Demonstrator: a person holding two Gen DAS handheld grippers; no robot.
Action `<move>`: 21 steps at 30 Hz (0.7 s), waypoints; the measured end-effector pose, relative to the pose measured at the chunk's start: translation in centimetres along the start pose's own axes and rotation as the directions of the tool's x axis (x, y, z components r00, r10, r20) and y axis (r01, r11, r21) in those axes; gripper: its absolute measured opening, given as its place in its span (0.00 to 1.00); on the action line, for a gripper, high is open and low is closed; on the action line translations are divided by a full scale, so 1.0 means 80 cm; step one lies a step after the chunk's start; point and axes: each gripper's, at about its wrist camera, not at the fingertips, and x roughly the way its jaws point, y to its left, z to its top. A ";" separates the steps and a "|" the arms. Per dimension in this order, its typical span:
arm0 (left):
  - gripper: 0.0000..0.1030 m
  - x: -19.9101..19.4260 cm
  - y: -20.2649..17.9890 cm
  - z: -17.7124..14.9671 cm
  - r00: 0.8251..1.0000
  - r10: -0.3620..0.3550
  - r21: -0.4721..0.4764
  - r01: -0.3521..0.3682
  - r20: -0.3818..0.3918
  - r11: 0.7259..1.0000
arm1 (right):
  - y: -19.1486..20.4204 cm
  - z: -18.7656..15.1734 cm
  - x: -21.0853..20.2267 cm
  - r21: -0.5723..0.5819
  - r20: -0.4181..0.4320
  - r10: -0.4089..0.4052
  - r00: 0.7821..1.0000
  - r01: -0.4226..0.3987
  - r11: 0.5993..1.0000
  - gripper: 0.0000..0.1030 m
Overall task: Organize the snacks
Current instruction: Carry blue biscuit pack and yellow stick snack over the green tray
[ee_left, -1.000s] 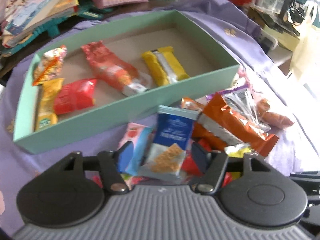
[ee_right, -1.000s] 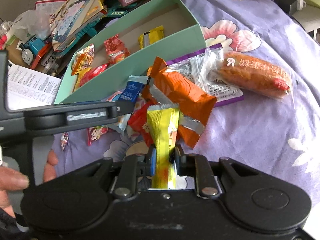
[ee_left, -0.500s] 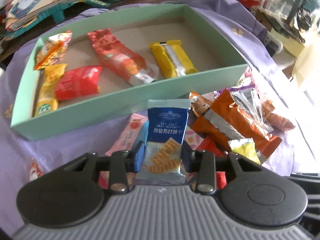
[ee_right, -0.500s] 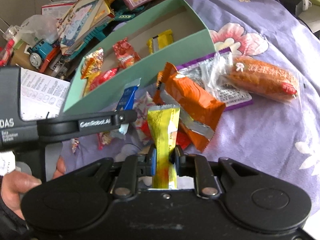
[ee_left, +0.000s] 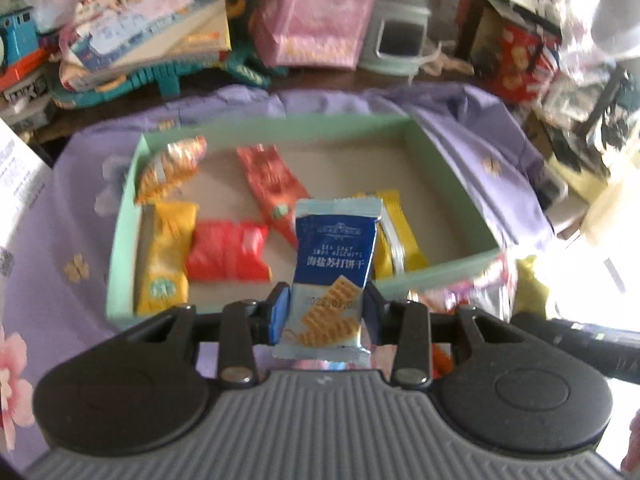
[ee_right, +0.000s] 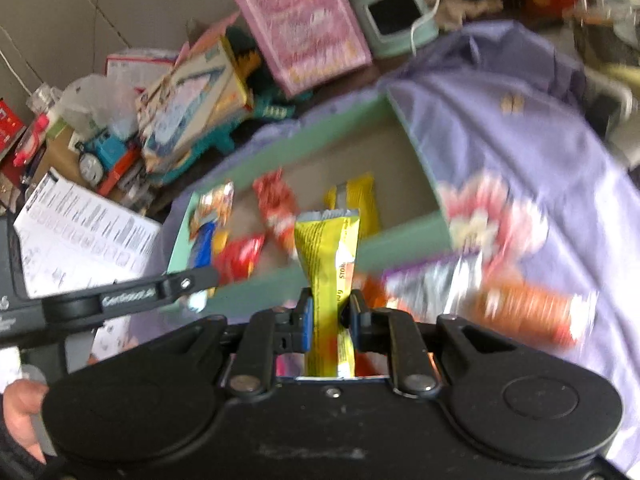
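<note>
My left gripper (ee_left: 325, 312) is shut on a blue soda-biscuit packet (ee_left: 334, 256) and holds it upright above the near wall of the mint-green box (ee_left: 452, 208). The box holds several snacks: a yellow bar (ee_left: 394, 236), a red packet (ee_left: 226, 256), a long red pack (ee_left: 272, 184). My right gripper (ee_right: 330, 316) is shut on a yellow snack bar (ee_right: 328, 248), lifted in front of the same box (ee_right: 416, 148). Loose snacks, among them an orange sausage pack (ee_right: 528, 312), lie on the purple cloth to the right.
Purple floral cloth (ee_left: 60, 240) covers the surface. Behind the box stand a pink bag (ee_left: 316, 12), a book stack (ee_left: 148, 28), a mint-green appliance (ee_left: 400, 28) and a toy train (ee_right: 100, 156). A printed sheet (ee_right: 80, 232) lies at left. The left gripper's arm (ee_right: 120, 296) crosses the right wrist view.
Both grippers have risen and moved toward the box with their snacks. The blue packet now sits over the box's near wall; the loose snack pile has dropped out of the left view.
</note>
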 end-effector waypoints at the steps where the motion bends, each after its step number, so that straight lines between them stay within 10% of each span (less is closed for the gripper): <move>1: 0.37 -0.001 0.002 0.008 1.000 0.000 -0.004 0.000 0.008 1.000 | -0.001 0.011 0.002 0.000 0.008 -0.002 1.000 0.002 1.000 0.17; 21: 0.37 0.097 0.031 0.072 0.997 0.030 -0.099 -0.037 -0.071 0.994 | -0.012 0.123 0.125 -0.064 -0.020 -0.143 0.990 0.141 0.988 0.17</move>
